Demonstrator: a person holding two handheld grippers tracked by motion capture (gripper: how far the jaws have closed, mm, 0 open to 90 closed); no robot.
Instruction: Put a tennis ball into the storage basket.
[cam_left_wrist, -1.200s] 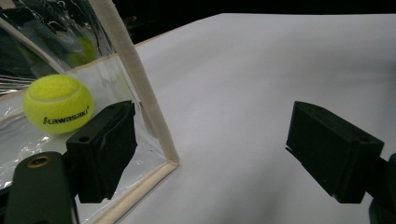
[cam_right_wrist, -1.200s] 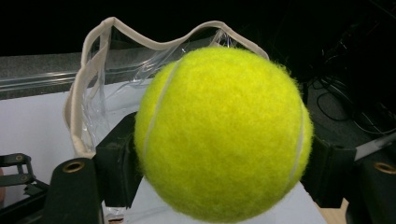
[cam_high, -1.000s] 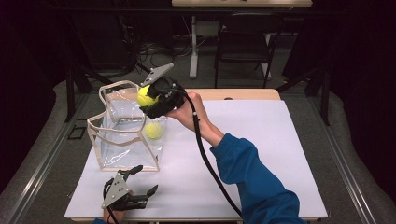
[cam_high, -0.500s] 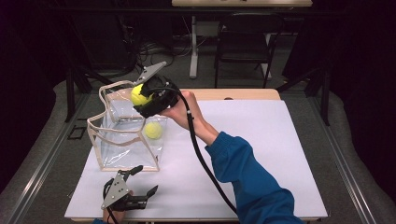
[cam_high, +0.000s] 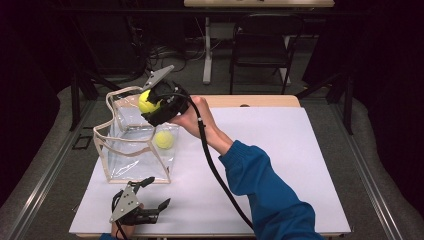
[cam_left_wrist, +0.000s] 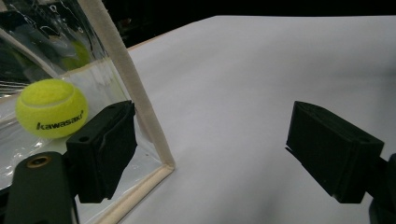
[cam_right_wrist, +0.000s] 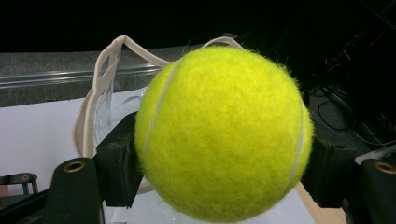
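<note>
Right gripper (cam_high: 150, 106) up at the open top of the clear bag (cam_high: 135, 150), jaws clamped on a yellow tennis ball (cam_high: 146, 101); in the right gripper view same ball (cam_right_wrist: 219, 135) pinched between both black pads, white seam curving down each side, no lettering legible on the face shown. Bag's cream-trimmed rim just behind and below the ball in that view. Gripper body tilted toward the bag mouth, grey plate on top, black cable trailing back along a blue sleeve (cam_high: 270, 195).

Second tennis ball (cam_high: 164, 139) lying on the bag's floor, near the right-hand wall, well below the held one. In the left gripper view, that ball (cam_left_wrist: 51, 108) seen through the clear plastic, printed "kawasaki" in dark lower-case letters beneath the seam.

Left gripper (cam_high: 150, 200) resting low near the front edge of the white table (cam_high: 280, 145), just in front of the bag's near corner; jaws spread wide, nothing between them, left pad close beside the bag's cream corner trim.
</note>
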